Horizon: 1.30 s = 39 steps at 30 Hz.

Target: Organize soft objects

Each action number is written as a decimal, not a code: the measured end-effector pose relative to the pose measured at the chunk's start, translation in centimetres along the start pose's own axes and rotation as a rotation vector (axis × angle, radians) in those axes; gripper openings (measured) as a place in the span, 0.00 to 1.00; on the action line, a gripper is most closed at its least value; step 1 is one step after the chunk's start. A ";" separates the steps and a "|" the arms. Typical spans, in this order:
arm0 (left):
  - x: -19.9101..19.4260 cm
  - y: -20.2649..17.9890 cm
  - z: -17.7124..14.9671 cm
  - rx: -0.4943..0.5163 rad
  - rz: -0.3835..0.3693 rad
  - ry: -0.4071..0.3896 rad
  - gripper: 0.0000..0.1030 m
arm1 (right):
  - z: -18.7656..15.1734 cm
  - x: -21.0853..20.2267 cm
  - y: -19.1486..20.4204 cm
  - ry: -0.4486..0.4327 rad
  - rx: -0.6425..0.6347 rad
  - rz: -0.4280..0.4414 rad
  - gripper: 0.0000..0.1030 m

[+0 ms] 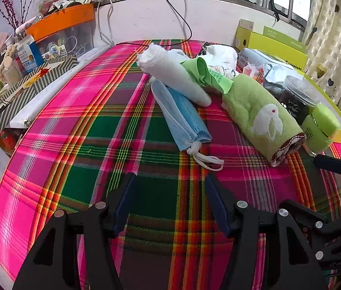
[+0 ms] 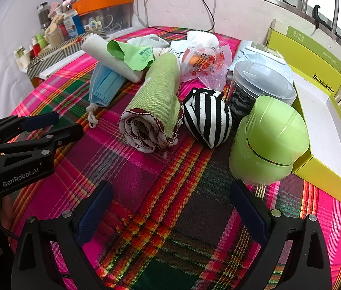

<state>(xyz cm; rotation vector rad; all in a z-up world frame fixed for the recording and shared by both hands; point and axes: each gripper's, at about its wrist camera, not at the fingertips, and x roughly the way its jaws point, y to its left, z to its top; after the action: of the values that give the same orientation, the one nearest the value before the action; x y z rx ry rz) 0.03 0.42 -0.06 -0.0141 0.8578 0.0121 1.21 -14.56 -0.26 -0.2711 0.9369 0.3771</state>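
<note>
"GenRobot.AI" on left tool (image 2: 49,125); "SHISHANGNX" on yellow box (image 2: 315,65).

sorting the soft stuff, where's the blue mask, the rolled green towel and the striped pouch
blue mask (image 1: 182,120), left wrist view, middle of the folded body
green towel (image 2: 158,101), right wrist view, side of the roll
striped pouch (image 2: 206,118), right wrist view, front face

We read "GenRobot.AI" in white on the black body of the left gripper (image 2: 42,126). The yellow-green box (image 2: 315,72) bears "SHISHANGNX" in black on its side. Print on the orange-red plastic packet (image 2: 204,62) and green cloth tag (image 2: 144,55) is too small to read.
</note>
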 end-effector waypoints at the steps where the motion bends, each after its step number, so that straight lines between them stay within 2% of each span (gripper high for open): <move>1: 0.0 0.0 0.0 0.000 0.000 0.000 0.57 | 0.0 0.0 0.0 0.000 0.000 0.001 0.96; 12: 0.0 0.1 0.0 0.001 0.001 0.000 0.57 | -0.3 0.2 0.1 0.004 -0.005 0.002 0.99; 39: 0.0 0.0 0.0 0.002 0.002 0.000 0.57 | -0.3 0.2 0.2 0.005 -0.006 0.001 0.99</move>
<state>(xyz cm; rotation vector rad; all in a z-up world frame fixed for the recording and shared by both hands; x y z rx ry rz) 0.04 0.42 -0.09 -0.0113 0.8574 0.0136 1.03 -14.44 -0.58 -0.2768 0.9411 0.3800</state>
